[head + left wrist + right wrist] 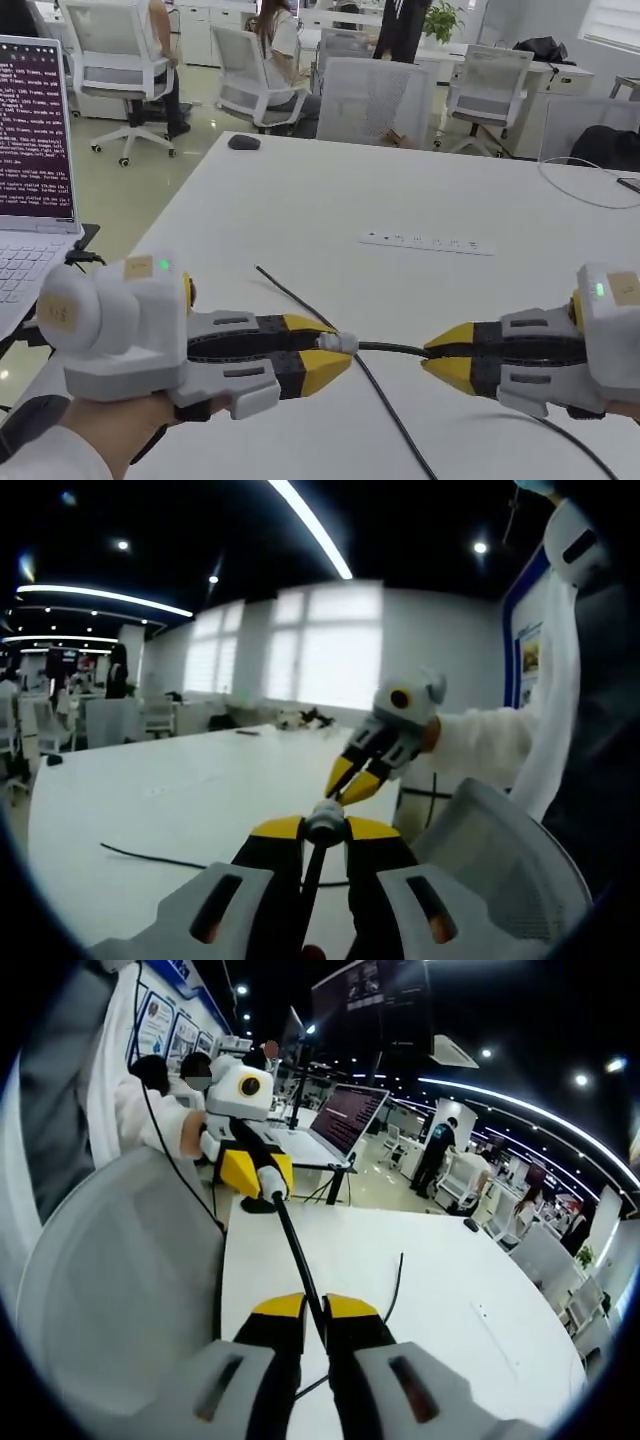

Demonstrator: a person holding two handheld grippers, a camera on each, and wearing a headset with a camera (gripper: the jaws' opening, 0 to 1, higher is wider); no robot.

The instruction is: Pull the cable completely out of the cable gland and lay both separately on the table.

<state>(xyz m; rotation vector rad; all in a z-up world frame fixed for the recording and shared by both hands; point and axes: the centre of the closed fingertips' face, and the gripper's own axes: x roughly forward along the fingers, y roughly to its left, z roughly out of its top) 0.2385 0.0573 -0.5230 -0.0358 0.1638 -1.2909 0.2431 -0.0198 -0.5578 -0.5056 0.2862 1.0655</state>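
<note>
While the two tools face each other nose to nose above the near part of the white table (300,200), the left gripper (336,352) has its yellow-tipped jaws clamped on the white cable gland (341,342). The gland sticks out past the tips, and its long axis points sideways toward the right gripper (428,356). The black cable (390,348) leaves the gland's mouth and runs almost level, left to right in the head view, into the right gripper's jaws, which are closed tight on it. In the right gripper view this stretch is straight and taut, leading from that gripper's jaws up to the gland. A looser run of black cable lies on the tabletop, slanting from far left to near right and passing beneath the gland. Farther back a white power strip (426,243) lies flat across the table, with a dark mouse (243,142) near the far edge. An open laptop (35,130) is at the left, and white office chairs (372,100) are beyond the table.
</note>
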